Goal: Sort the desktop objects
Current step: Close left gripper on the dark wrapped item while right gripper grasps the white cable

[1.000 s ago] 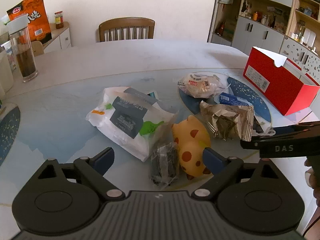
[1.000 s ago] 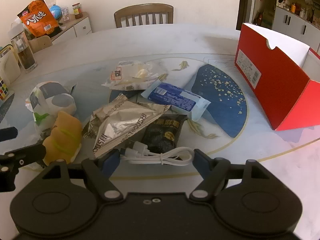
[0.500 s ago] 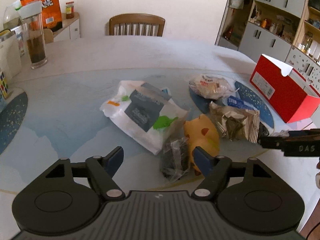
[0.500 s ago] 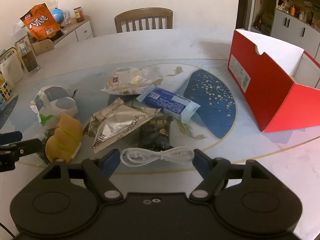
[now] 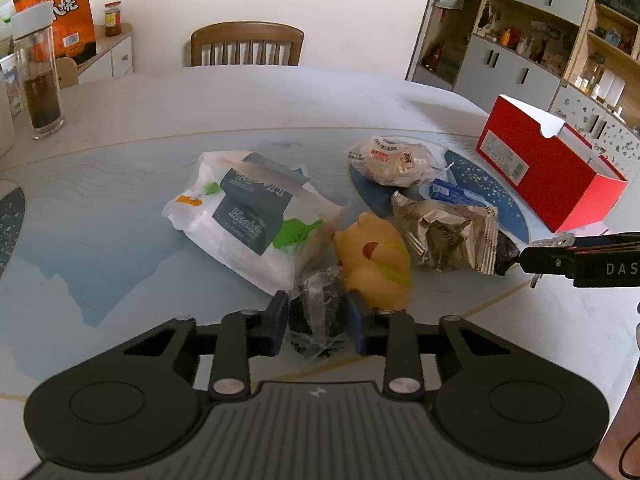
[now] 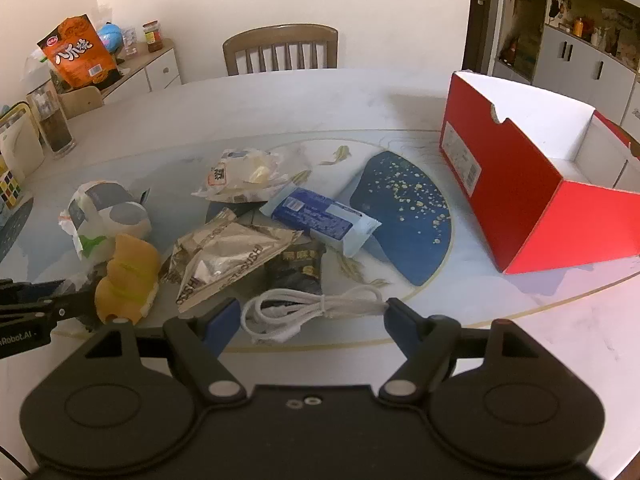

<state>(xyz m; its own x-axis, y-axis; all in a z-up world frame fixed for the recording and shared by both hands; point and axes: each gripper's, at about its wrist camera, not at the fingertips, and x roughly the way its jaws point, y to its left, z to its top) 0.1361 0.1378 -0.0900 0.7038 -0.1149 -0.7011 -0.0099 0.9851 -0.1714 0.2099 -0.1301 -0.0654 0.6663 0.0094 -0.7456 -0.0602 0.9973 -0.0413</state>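
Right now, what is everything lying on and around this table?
crinkly dark snack packet: one, black, between the closing left fingers
yellow rubber toy: one, beside that packet
white plastic bag: one, left of the toy
silver foil wrapper: one, table middle
blue snack bar: one, behind the foil
coiled white cable: one, between the right fingers, untouched
red cardboard box: one, open, far right
wooden chair: one, behind the table
left gripper: black
right gripper: black, open

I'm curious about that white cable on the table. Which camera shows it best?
The right wrist view: the coiled white cable lies whole, just ahead of that camera, between the right tool's open fingers. The left wrist view shows only a small loop peeking over the right tool at its right edge.
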